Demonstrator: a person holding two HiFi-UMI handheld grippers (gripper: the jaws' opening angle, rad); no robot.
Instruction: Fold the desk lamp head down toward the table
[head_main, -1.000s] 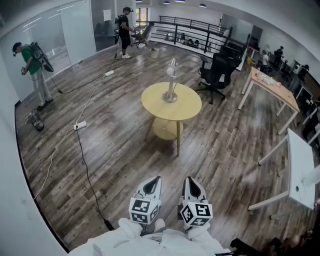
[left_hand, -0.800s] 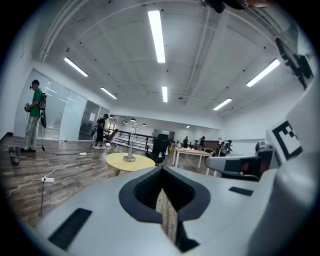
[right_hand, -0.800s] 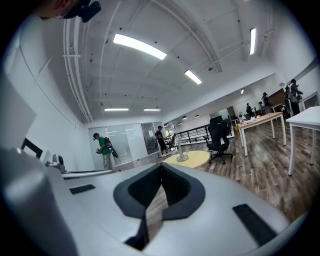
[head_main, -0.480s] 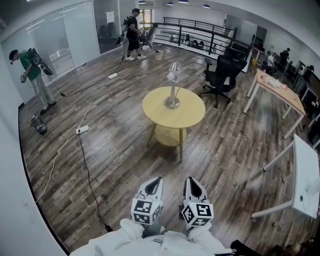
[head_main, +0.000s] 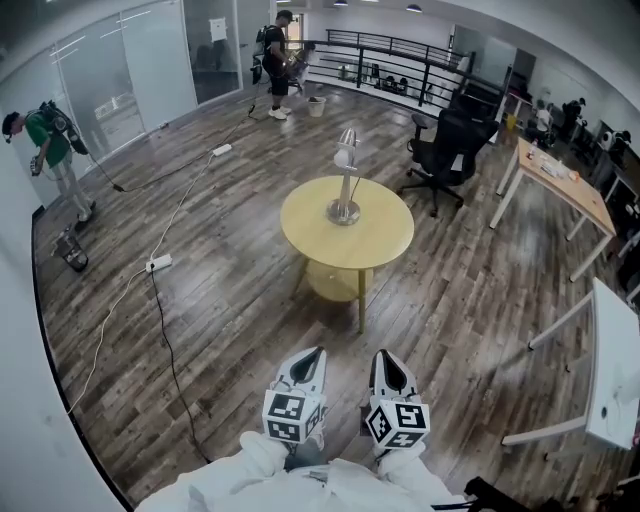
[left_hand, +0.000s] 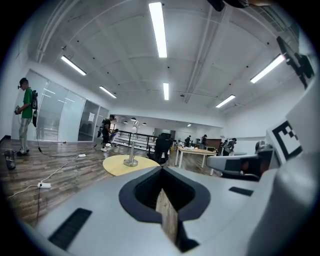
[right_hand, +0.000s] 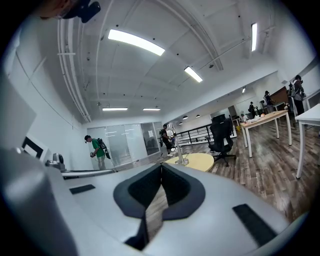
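White table (head_main: 612, 370) cut off right — desk lamp (head_main: 346, 185) hinge likely unreadable.

A black office chair (head_main: 447, 150) stands on the grey-brown wood plank floor (head_main: 230, 330) near a light wooden worktop on white legs (head_main: 560, 180). A white power strip (head_main: 159, 263) lies on the floor with a black cable (head_main: 170, 360). One person in a green shirt (head_main: 45, 140) stands by the glass partition wall (head_main: 110, 70), another in dark clothes (head_main: 278, 50) near the black metal railing (head_main: 400, 60).
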